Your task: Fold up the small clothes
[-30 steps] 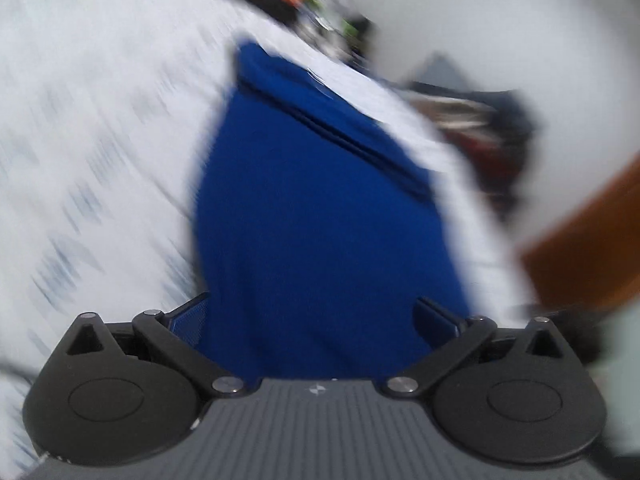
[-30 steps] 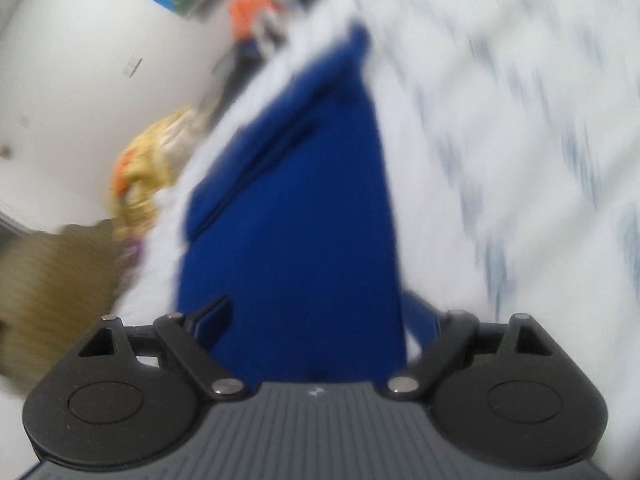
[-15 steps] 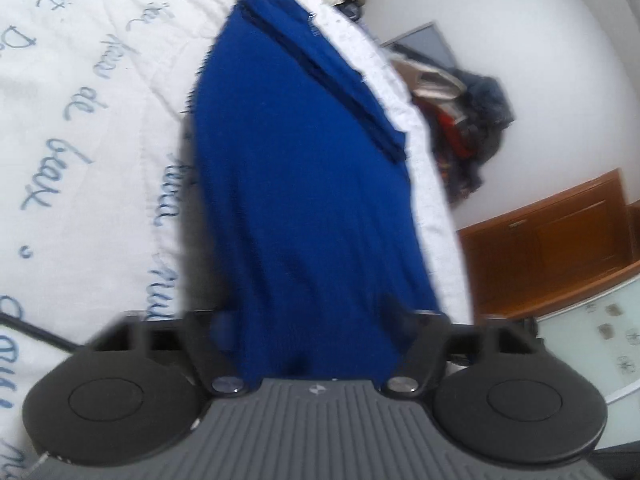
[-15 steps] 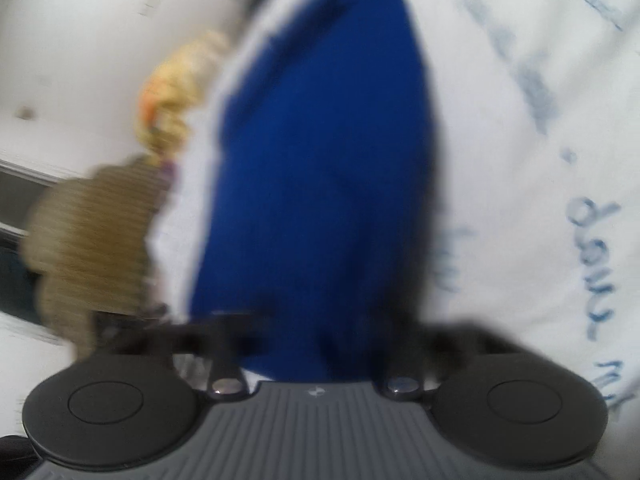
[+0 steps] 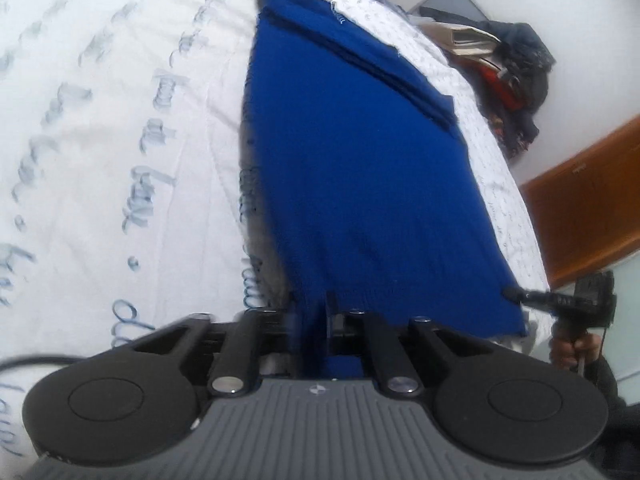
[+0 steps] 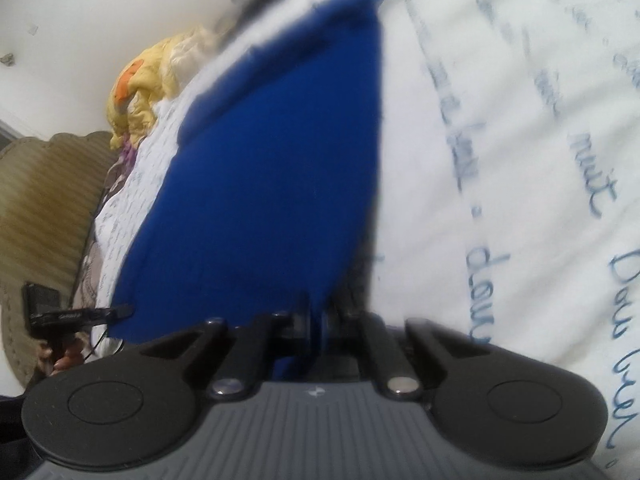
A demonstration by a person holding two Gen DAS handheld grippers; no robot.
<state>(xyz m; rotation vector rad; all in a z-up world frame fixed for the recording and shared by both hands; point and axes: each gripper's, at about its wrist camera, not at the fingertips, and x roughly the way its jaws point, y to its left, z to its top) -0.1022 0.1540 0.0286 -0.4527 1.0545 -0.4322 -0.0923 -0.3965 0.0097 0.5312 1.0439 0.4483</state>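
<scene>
A royal blue garment (image 5: 352, 168) lies spread on a white bed sheet (image 5: 100, 140) with blue script lettering. Its far end is folded over in a band. My left gripper (image 5: 314, 314) is shut on the garment's near edge. In the right wrist view the same blue garment (image 6: 272, 168) stretches away from me, and my right gripper (image 6: 316, 320) is shut on its near edge. Each gripper also shows in the other's view, the right gripper (image 5: 560, 304) at the garment's far corner, and the left gripper (image 6: 76, 314) likewise.
A pile of dark clothes and papers (image 5: 504, 64) sits beyond the bed by a white wall. A wooden cabinet (image 5: 588, 208) stands at right. A yellow bundle (image 6: 148, 84) and a ribbed tan headboard (image 6: 44, 208) lie left of the bed.
Both grippers have closed from open onto the garment's near edge. The cameras have dropped lower and closer to the sheet.
</scene>
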